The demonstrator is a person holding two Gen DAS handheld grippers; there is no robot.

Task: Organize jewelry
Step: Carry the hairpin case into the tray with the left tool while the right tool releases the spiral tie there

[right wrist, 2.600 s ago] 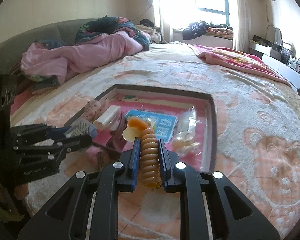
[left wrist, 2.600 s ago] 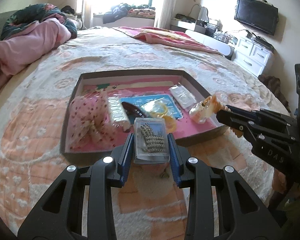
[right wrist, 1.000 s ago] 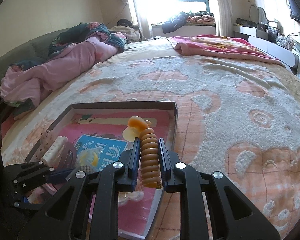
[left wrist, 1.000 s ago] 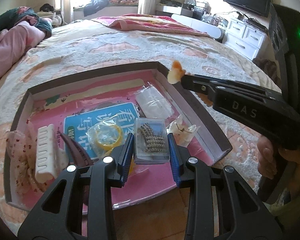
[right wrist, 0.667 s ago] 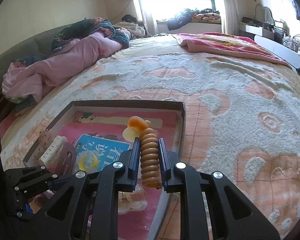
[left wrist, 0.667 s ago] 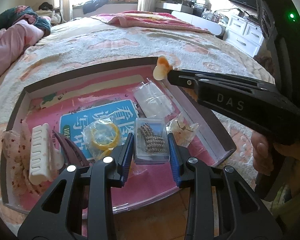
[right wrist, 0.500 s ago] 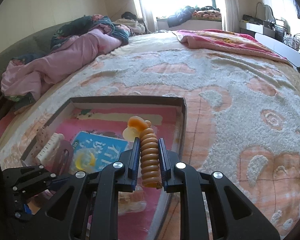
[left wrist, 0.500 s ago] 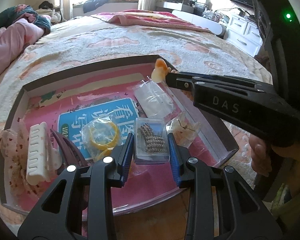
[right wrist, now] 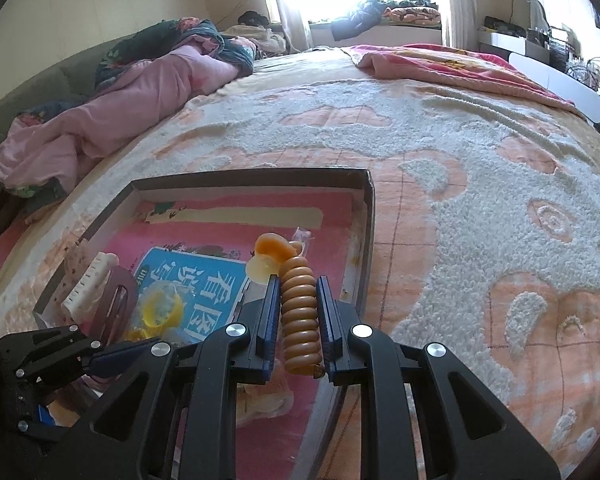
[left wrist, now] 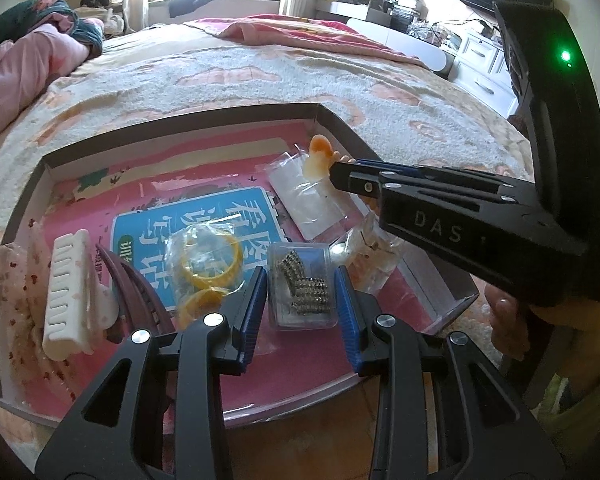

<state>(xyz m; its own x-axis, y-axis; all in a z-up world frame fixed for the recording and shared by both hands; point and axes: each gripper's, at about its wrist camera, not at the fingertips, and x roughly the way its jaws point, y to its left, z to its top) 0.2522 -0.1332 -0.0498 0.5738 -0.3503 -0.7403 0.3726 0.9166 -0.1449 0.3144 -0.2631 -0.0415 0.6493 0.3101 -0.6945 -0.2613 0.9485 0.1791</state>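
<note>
Here, from the left wrist: left gripper point(left wrist: 301, 288) over the tray point(left wrist: 384, 152) on the bed point(left wrist: 260, 76), fingers point(left wrist: 254, 312) a little apart, squeezing a small clear box point(left wrist: 302, 286) of sparkly pieces. Under it, pink tray floor. Nearby in the tray: white hair claw point(left wrist: 70, 292), yellow rings in a bag point(left wrist: 208, 264), flat clear bag point(left wrist: 312, 200). Right gripper point(left wrist: 342, 170) reaching in from the right, a person's hand point(left wrist: 508, 324) on its handle.

Now from the right wrist: right gripper point(right wrist: 299, 312) with fingers point(right wrist: 270, 312) nearly closed, pinching an orange coiled hair tie point(right wrist: 300, 316). Pale orange lump on its far end, maybe a charm, hard to tell. Hair tie above the tray's point(right wrist: 368, 224) right side.
</note>
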